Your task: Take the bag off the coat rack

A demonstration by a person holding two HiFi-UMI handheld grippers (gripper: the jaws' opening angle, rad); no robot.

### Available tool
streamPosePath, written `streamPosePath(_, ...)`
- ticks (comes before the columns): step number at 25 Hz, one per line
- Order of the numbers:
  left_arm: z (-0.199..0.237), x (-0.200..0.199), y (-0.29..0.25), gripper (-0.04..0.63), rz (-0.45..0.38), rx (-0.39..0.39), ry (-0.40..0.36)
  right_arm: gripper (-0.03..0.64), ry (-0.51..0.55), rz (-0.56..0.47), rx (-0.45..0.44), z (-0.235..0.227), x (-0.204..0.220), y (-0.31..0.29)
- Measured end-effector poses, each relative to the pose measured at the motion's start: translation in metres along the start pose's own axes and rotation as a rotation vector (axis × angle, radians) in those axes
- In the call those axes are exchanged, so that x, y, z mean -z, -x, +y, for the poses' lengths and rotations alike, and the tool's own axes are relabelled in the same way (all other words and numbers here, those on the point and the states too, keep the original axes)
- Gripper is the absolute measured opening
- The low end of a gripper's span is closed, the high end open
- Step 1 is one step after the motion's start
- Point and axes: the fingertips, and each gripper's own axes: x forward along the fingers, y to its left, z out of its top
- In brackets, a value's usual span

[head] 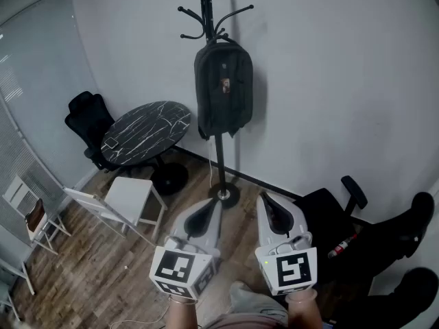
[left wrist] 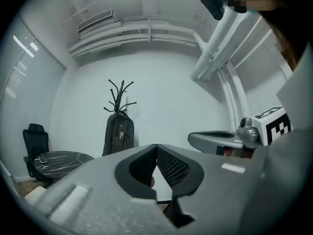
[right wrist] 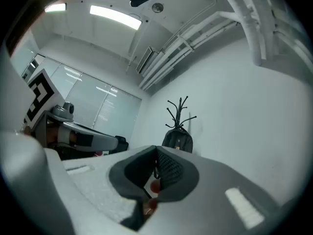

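A dark backpack (head: 223,88) hangs by its top loop from a black coat rack (head: 207,9) that stands against the white wall. The same backpack (left wrist: 118,133) shows far off in the left gripper view and small (right wrist: 177,139) in the right gripper view. My left gripper (head: 214,206) and right gripper (head: 263,202) are held side by side low in the head view, well short of the rack's base (head: 223,195). Both have their jaws pressed together with nothing between them.
A round black marble table (head: 146,132) stands left of the rack with a black office chair (head: 88,118) behind it. A white stool (head: 130,197) and white folding chairs (head: 31,214) sit on the wood floor at left. Another black chair (head: 336,218) is at right.
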Motion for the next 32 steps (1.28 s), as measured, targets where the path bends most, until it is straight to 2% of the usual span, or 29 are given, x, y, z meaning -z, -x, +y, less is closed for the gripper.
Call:
streamPosePath(7, 0.013, 0.001, -0.031, 0.01, 0.002, -0.006, -0.011, 0.003, -0.023, 0.013, -0.011, -0.019, 0.013, -0.025)
streamPosePath(13, 0.028, 0.006, -0.056, 0.01, 0.014, -0.002, 0.019, 0.003, -0.014, 0.058, -0.044, -0.029, 0.032, -0.051)
streamPosePath(22, 0.046, 0.01, -0.1, 0.011, 0.016, -0.004, 0.01, 0.003, -0.027, 0.048, -0.057, -0.058, 0.041, -0.09)
streamPosePath(32, 0.057, 0.013, -0.134, 0.011, 0.031, -0.045, 0.021, 0.003, -0.024, 0.054, -0.07, -0.085, 0.058, -0.124)
